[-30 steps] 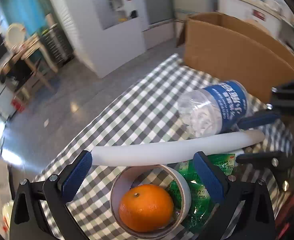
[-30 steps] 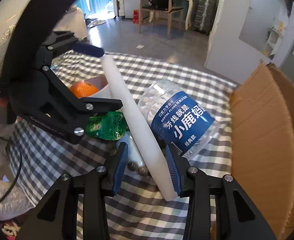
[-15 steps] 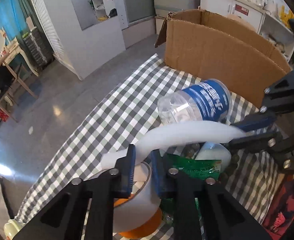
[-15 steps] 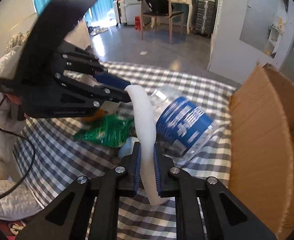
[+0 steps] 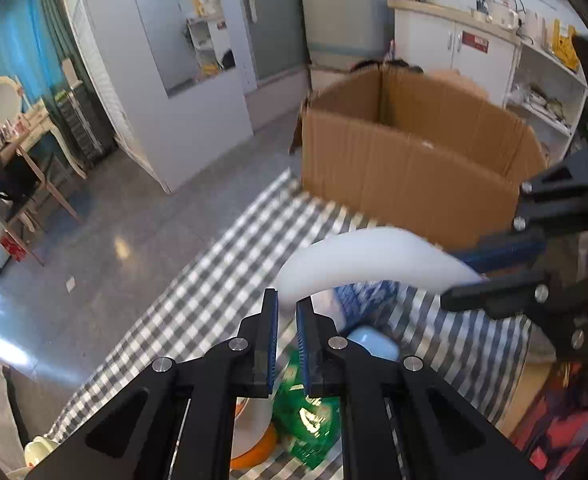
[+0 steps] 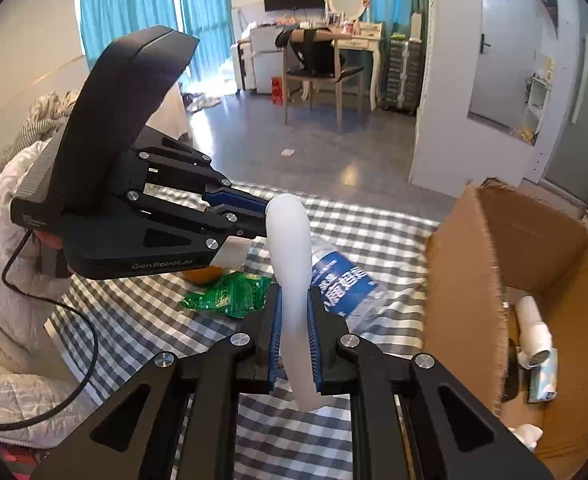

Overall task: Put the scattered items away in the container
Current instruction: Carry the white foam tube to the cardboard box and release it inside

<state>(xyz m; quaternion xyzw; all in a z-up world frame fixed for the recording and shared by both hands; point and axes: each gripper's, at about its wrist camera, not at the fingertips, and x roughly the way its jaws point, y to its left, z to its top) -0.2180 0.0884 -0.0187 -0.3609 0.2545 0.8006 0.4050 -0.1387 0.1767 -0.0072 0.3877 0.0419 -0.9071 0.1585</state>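
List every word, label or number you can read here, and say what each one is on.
"GenRobot.AI": side of the left tongs.
Blue bottle label: white Chinese characters, partly hidden, not readable in full.
Green packet: print too blurred.
Red sign on the white cabinet: too small.

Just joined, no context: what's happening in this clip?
A person is tidying a checked table with two handheld tongs. Both hold the same white foam tube: the left tongs pinch one end, the right tongs the other, and the tube bows between them above the table. The open cardboard box sits to the right with a few items inside. A blue-labelled bottle, a green packet and an orange lie on the table.
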